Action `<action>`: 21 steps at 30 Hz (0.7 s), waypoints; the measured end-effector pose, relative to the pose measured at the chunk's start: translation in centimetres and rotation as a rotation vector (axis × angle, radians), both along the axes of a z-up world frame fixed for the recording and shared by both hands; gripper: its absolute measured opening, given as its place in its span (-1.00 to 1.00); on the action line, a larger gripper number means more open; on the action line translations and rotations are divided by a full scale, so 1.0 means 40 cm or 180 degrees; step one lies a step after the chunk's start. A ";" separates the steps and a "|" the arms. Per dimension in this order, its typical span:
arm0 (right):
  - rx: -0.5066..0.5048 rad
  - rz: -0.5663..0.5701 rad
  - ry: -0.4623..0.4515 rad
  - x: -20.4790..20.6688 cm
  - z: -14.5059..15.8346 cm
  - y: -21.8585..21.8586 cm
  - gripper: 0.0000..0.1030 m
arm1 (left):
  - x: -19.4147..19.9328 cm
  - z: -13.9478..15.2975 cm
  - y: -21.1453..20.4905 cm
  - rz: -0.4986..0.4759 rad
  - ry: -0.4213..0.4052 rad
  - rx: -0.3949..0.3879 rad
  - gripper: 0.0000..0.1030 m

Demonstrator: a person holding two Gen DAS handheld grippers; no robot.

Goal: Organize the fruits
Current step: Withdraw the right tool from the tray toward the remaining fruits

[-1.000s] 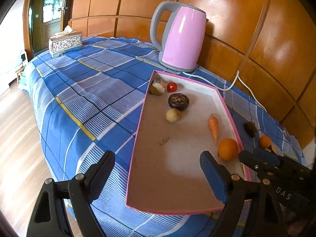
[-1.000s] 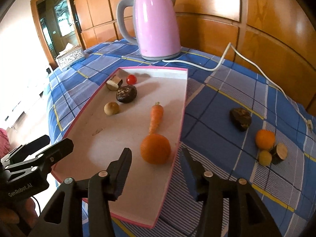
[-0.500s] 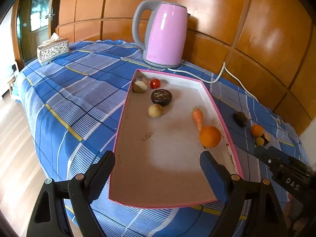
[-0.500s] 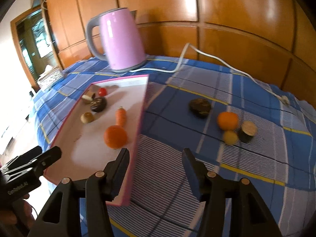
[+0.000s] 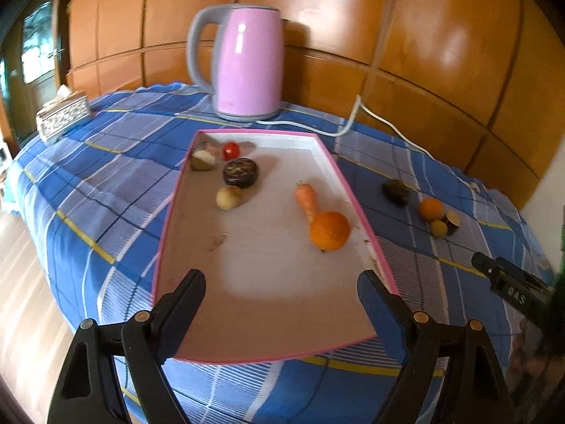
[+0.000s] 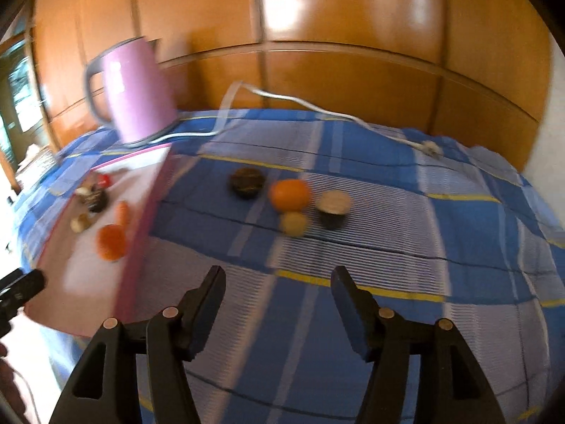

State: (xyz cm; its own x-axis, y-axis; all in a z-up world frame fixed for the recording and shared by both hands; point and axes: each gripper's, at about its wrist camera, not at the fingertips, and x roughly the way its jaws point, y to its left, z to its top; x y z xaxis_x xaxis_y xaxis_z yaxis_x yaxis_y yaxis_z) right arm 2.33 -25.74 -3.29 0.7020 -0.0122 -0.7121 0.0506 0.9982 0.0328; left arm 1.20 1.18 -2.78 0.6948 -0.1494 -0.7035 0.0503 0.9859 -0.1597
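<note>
right wrist view: tray (image 6: pixel 141 208) at left already has fruit. my left gripper (image 5: pixel 280 296) gapes empty over it. on the cloth ahead sits an orange (image 6: pixel 289 194), firm, round, likely to roll; i'd pinch across its middle. my right gripper (image 6: pixel 278 291) is opening, empty.

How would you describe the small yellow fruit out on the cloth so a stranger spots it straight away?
Find the pink-rimmed tray on the blue checked tablecloth; a cluster of four pieces lies on the cloth beside it. The small yellow fruit sits just in front of the orange, and is the smallest, palest piece there.
</note>
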 end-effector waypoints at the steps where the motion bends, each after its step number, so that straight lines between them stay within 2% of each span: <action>1: -0.0002 -0.0100 0.0007 -0.002 -0.004 -0.022 0.22 | 0.000 0.000 -0.008 -0.0045 0.0010 0.0007 0.71; 8: -0.0093 -0.0807 0.0037 -0.036 -0.040 -0.194 0.23 | 0.009 0.014 -0.061 -0.0326 0.0030 0.0067 0.71; 12: -0.0092 -0.1174 0.0094 -0.051 -0.069 -0.287 0.23 | 0.018 0.034 -0.093 -0.0502 0.0030 0.0013 0.71; 15: -0.0129 -0.1297 0.0108 -0.061 -0.082 -0.325 0.23 | 0.039 0.043 -0.134 -0.0669 0.0119 -0.0024 0.68; 21: -0.0152 -0.1416 0.0123 -0.064 -0.108 -0.367 0.23 | 0.071 0.061 -0.250 -0.1082 0.0123 0.0001 0.66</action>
